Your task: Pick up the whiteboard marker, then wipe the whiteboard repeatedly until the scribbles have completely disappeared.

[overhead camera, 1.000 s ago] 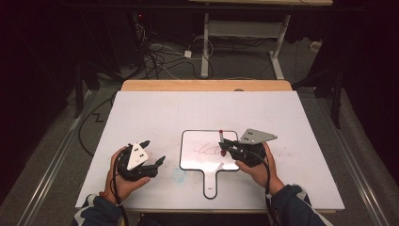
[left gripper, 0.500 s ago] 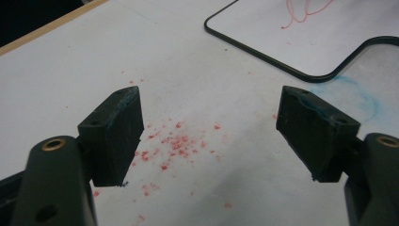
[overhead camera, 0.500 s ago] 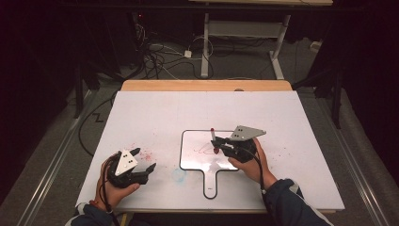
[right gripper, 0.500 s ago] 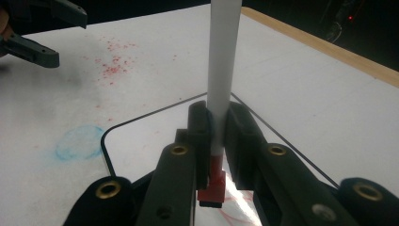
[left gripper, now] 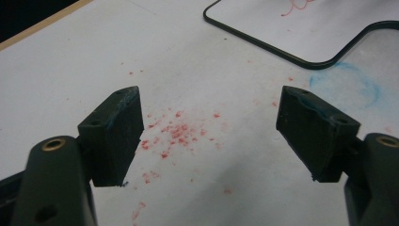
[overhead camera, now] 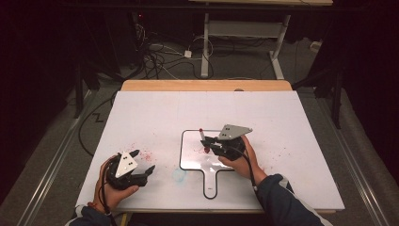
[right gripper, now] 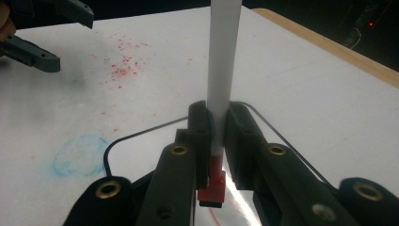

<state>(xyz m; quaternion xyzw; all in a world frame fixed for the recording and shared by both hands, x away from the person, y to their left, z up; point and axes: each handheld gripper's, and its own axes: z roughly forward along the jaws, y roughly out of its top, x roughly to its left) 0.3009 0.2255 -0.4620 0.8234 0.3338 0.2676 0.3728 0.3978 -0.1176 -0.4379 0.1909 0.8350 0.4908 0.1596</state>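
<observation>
The work in hand looks like drawing on the small handled whiteboard (overhead camera: 190,160) with a red marker (overhead camera: 202,137). The right gripper (overhead camera: 210,143) has its jaws clamped on the marker's white barrel, as the right gripper view shows: the two black pads press on either side of the barrel (right gripper: 224,56) just above the red tip section (right gripper: 212,186). To do this step well, the person would likely keep the grip firm and low on the barrel so the tip does not wobble, press lightly, and move the whole hand rather than twisting it, so the line stays even and inside the whiteboard's dark rim.

The marker stands over the upper middle of the whiteboard, close to a red scribble (overhead camera: 205,150) already on it. Its long axis runs nearly upright, leaning slightly, with the red tip down toward the board and the far end pointing up and away from the person.

The left gripper (overhead camera: 141,162) rests off the whiteboard's left side, near the red specks (left gripper: 174,132) on the table (overhead camera: 282,122); its jaws stand wide apart with nothing between them.
</observation>
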